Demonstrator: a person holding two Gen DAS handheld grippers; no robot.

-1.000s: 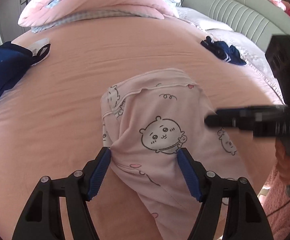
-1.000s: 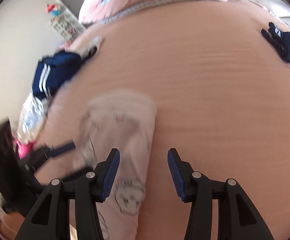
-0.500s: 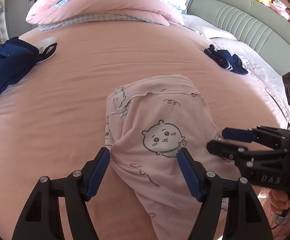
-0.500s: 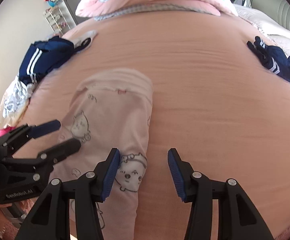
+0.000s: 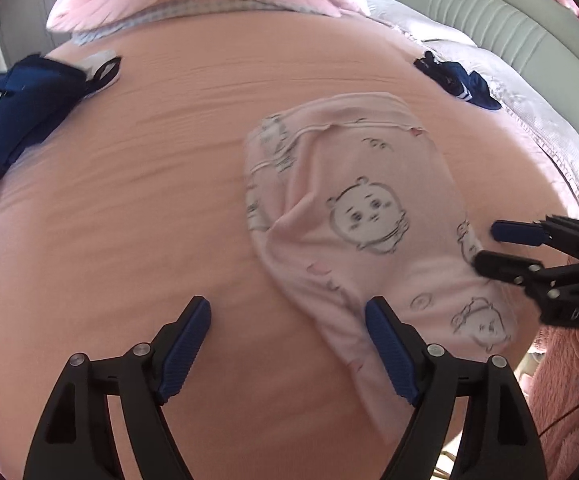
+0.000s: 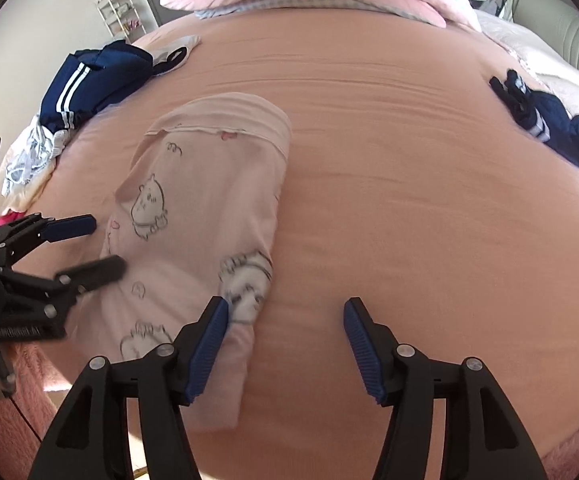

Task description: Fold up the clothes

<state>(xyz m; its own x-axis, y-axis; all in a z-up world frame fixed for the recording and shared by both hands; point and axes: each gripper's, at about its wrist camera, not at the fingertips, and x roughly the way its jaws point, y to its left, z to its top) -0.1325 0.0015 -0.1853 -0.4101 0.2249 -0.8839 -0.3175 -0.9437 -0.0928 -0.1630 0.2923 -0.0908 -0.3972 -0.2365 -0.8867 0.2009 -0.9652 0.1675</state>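
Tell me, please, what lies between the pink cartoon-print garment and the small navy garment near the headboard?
Only bare pink sheet lies between the pink garment and the small navy garment, clearest in the right wrist view.

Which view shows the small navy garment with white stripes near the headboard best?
The right wrist view: the navy garment lies unblurred there, stripes clear. The left wrist view shows it smaller, bunched up, with little detail.
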